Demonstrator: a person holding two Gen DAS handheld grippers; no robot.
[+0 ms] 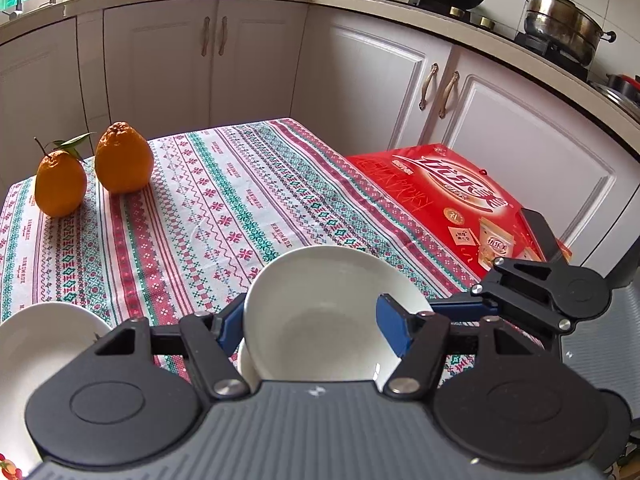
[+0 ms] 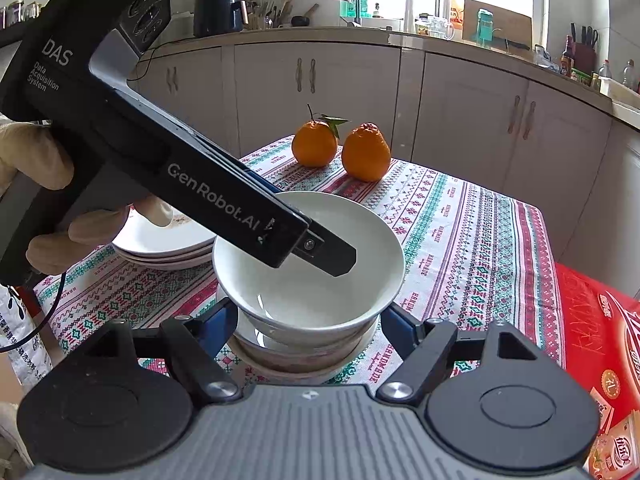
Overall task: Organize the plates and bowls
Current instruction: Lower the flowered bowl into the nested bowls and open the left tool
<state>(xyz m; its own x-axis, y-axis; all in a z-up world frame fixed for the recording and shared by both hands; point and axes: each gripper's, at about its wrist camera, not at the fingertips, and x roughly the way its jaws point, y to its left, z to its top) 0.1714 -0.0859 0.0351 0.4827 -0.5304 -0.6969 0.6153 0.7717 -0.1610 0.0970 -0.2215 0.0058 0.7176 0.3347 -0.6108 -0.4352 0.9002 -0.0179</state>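
A white bowl sits tilted on top of a stack of bowls on the patterned tablecloth. My left gripper has one blue finger inside the bowl and the other outside its left wall; in the right wrist view its finger reaches into the bowl from above. My right gripper is open, its blue fingers on either side of the bowl stack. A stack of white plates lies to the left.
Two oranges stand at the far side of the table. A red box lies beside the table's right edge. Kitchen cabinets and a countertop surround the table.
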